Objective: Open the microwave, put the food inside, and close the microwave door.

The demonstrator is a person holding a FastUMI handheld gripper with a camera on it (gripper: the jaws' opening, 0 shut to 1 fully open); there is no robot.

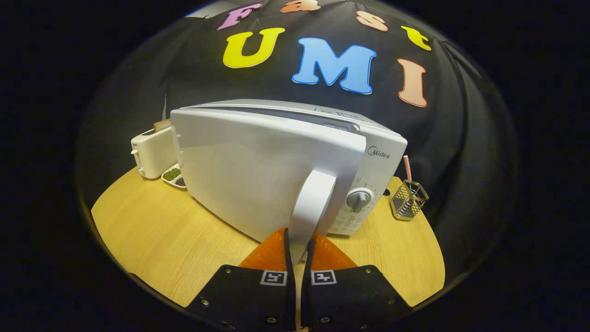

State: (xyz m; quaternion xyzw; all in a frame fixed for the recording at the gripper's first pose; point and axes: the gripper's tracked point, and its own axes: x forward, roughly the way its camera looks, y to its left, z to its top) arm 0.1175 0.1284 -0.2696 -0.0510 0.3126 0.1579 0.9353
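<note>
A white microwave (378, 157) stands on the round wooden table (152, 240). Its door (249, 175) is swung partly out from the body, hinged on the left, with a gap along the top. My gripper (299, 234) is shut on the lower end of the white vertical door handle (315, 203), one orange finger (272, 251) on each side of it. A white divided dish (174, 176) holding green and dark food sits on the table to the left of the microwave, behind the door. The microwave's inside is hidden by the door.
A white toaster (150, 154) with a slice of bread stands behind the dish. A wire holder (409, 199) with a striped straw sits right of the microwave, near the control knob (358, 199). Bare tabletop lies left of my fingers.
</note>
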